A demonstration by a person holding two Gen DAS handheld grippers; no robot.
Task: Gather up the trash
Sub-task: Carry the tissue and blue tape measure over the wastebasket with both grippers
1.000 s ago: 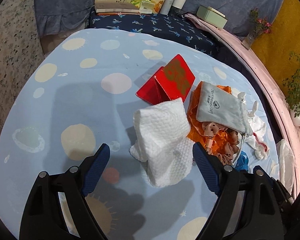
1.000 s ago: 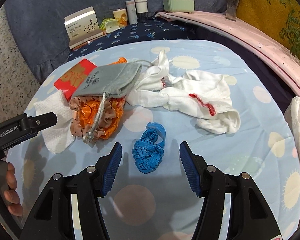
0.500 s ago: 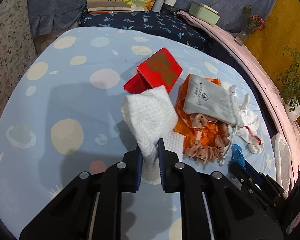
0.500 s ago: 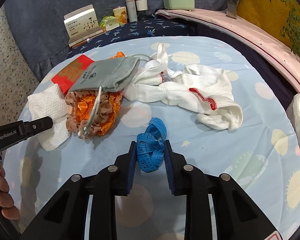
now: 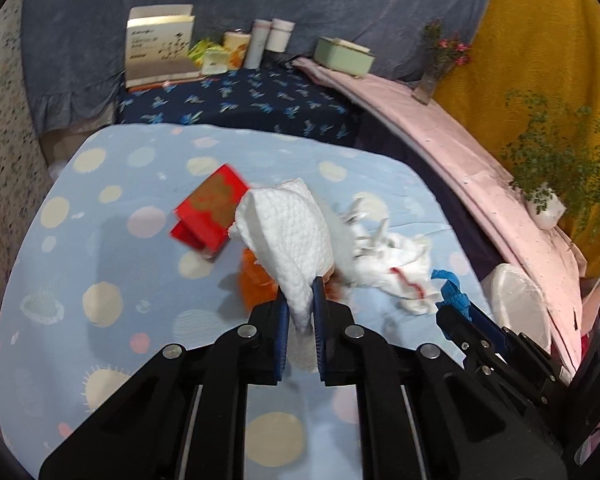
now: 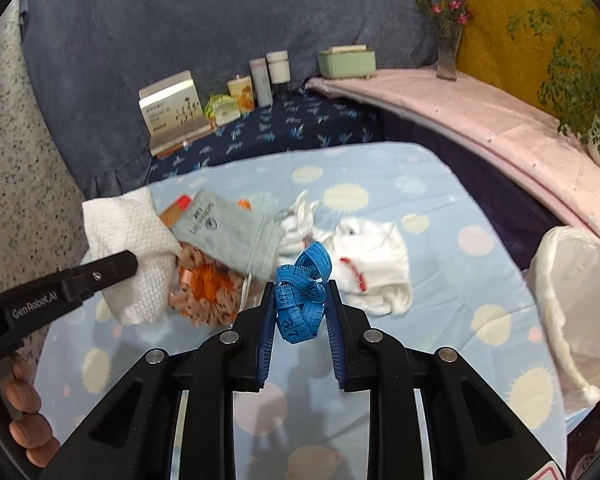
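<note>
while the white paper towel [image 5: 288,236] is being pinched by its lower corner in the left gripper [image 5: 300,320], whose blue fingers are being pressed together on it, the blue measuring tape [image 6: 304,292] is being clamped as a loose bundle between the fingers of the right gripper [image 6: 300,312]. both pieces are being held clear of the spotted blue tablecloth [image 5: 100,248], the towel hanging above the orange wrapper [image 5: 256,284] and just beside the red box [image 5: 208,208]. the carrying step is judged to be in hand: two items are being gripped and lifted, and nothing is yet being dropped. a white-lined bin [image 6: 576,304] is being shown at the right edge of the table, near the right gripper, and is being taken as the likely destination. the next move is judged to call for both loads being swung over that opening before the fingers are parted, with care that the dangling towel is not being dragged through the grey pouch [image 6: 228,232] and the white socks [image 6: 372,264].
</note>
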